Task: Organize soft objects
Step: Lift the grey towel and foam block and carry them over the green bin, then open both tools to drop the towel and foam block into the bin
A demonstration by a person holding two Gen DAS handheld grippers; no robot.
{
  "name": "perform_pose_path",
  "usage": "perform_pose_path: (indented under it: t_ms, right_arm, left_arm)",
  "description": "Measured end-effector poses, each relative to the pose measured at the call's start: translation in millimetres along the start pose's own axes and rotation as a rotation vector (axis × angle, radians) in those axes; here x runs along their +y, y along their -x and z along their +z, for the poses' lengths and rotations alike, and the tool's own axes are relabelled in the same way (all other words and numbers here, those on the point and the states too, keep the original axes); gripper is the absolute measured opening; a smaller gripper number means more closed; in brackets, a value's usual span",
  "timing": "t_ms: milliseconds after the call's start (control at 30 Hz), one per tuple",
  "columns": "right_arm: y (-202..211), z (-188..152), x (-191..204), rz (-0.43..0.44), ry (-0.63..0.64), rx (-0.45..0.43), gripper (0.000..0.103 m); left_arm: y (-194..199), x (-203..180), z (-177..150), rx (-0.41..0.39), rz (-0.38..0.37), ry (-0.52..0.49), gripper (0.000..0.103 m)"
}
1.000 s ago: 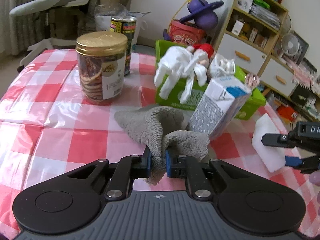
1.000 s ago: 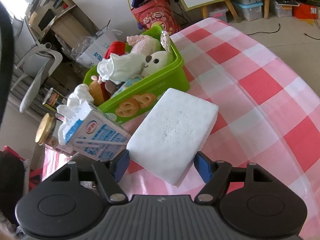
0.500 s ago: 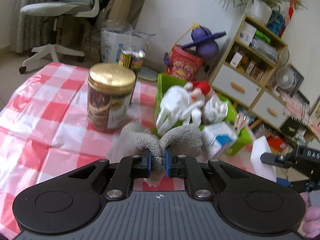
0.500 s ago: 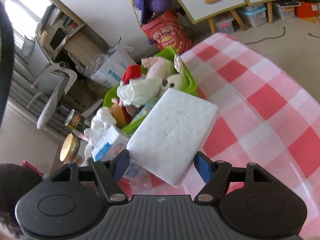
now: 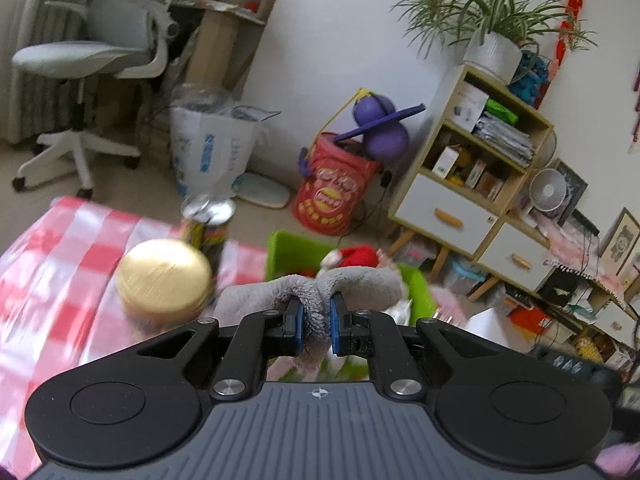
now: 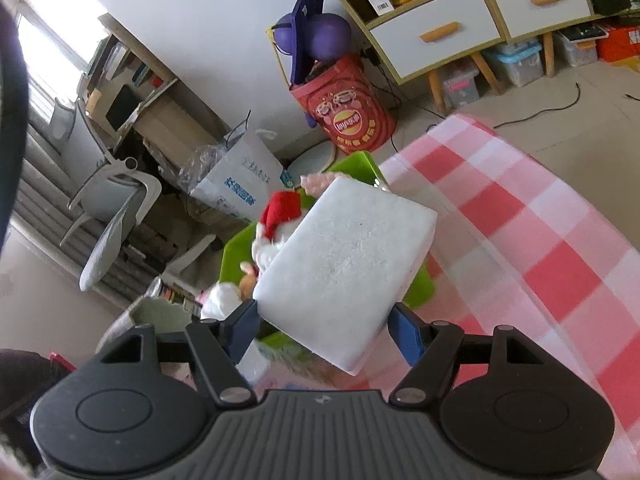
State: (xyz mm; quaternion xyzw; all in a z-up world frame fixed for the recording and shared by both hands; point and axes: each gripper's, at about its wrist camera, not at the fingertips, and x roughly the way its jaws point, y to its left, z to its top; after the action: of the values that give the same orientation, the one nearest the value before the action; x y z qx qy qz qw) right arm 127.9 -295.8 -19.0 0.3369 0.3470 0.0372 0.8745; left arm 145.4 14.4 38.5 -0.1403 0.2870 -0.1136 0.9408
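Both grippers loaded above the checked table [image 6: 540, 216]. We see the left gripper [image 5: 316, 322] pinched narrow on a fold of the grey towel [image 5: 340, 280], whose two limp lobes drape to 10 and 2 o'clock over the fingertips. The green bin [image 5: 288, 250], already holding a red-capped plush toy [image 5: 356, 256], lies at 12 o'clock just beyond that towel, so we judge the left hand the nearer of the two. The right gripper [image 6: 322, 324] holds the white sponge block [image 6: 348, 268] at wide spread, its long axis running toward 1 o'clock; the bin [image 6: 234, 250] shows behind and to 10 o'clock of it (its far rim hidden by the block). The gold-lidded jar [image 5: 164, 276] sits at 10 o'clock of the left fingers, beside the bin.
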Motion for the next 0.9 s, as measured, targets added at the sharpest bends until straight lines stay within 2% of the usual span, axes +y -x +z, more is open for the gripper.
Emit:
perform_pose_path:
  t_ms: [167,367,467,600,733,900]
  right_arm:
    - [-20,13,4,0.019,0.019,-0.02,0.051]
    - [-48,21,7,0.026,0.064,-0.031,0.051]
    - [-62,20,4,0.027,0.075,-0.024,0.052]
    - [-82,13,1,-0.003,0.121,0.002,0.052]
    - [-90,8,4,-0.004,0.167,0.001,0.052]
    - [-93,4,6,-0.014,0.189,0.0,0.053]
  left_arm:
    - [-26,-24,30,-0.017,-0.039,-0.015,0.009]
    - [-60,-43,45,-0.037,-0.06,-0.054,0.009]
    - [-97,-43,36,0.001,0.006,-0.124,0.01]
    - [-153,-30,15,0.132,0.125,-0.163,0.01]
    - [-173,-19,1,0.171,0.156,-0.176,0.01]
    - [-167,-16,0,0.167,0.147,-0.173,0.012]
